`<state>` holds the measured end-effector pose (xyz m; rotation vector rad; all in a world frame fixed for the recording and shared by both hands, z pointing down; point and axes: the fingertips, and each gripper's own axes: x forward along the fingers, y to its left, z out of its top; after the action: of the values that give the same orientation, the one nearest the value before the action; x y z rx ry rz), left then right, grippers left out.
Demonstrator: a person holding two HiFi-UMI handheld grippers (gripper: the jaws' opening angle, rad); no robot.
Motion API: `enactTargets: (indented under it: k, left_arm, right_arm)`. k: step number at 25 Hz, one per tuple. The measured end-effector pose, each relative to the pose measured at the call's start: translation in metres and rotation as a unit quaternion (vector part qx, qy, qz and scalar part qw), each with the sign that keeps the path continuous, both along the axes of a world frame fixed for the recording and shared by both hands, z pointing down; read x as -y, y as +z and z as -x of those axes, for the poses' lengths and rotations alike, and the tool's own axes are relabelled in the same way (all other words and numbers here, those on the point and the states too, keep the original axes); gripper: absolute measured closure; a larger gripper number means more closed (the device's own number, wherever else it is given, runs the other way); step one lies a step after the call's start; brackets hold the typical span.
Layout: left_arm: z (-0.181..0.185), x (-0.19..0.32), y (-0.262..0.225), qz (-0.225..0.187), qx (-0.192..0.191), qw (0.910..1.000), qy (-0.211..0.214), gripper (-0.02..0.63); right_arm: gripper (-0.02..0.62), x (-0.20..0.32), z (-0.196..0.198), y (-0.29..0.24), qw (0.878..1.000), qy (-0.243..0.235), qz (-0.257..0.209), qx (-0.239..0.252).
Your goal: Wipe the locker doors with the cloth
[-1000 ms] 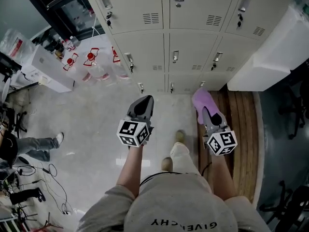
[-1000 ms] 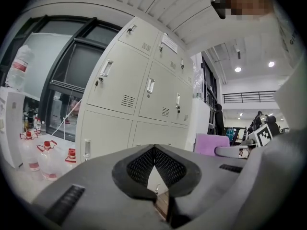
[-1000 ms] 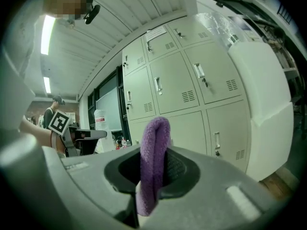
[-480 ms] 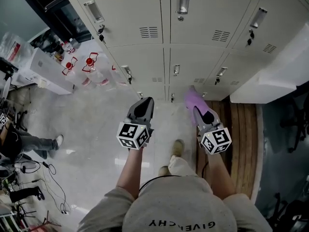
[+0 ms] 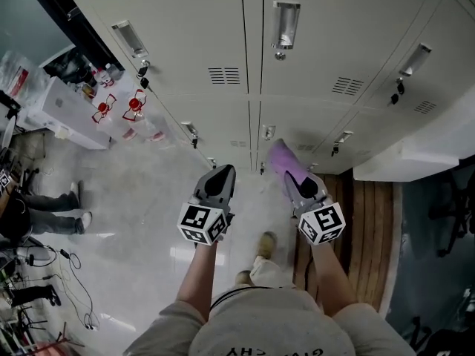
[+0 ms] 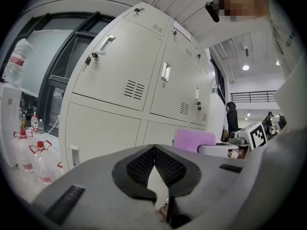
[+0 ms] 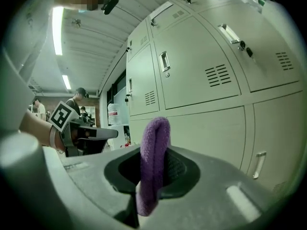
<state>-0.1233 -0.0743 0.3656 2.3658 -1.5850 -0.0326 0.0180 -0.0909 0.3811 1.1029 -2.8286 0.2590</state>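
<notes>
Risk of purple cloth slipping out of right gripper, jaws clamped on its fold and held near locker doors, if pressed too hard when rubbing; left gripper beside, jaws together on nothing, unable to catch it.

White ceiling strip lamps light the pale grey metal locker doors evenly, a glare patch shines on the glossy grey floor, and both gripper views bow with black corners.
</notes>
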Motion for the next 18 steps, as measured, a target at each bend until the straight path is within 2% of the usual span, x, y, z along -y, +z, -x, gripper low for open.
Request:
enactTargets:
  k: [7,12,18]
  left_arm:
    - [-0.008,0.035,0.013,0.001,-0.003,1.0,0.003,0.607]
    - [-0.014,0.061,0.014,-0.015,-0.009,0.9998,-0.006,0.607]
    - [-0.015,0.081,0.022,-0.02,-0.013,0.9997,-0.007,0.607]
  right_arm:
    - [0.546,0.049,0.027,-0.002,0.998,-0.046,-0.039,-0.024]
    - [0.546,0.079,0.045,-0.005,0.995,-0.071,-0.072,-0.028]
    - [0.546,0.108,0.063,-0.009,0.989,-0.076,-0.116,-0.054]
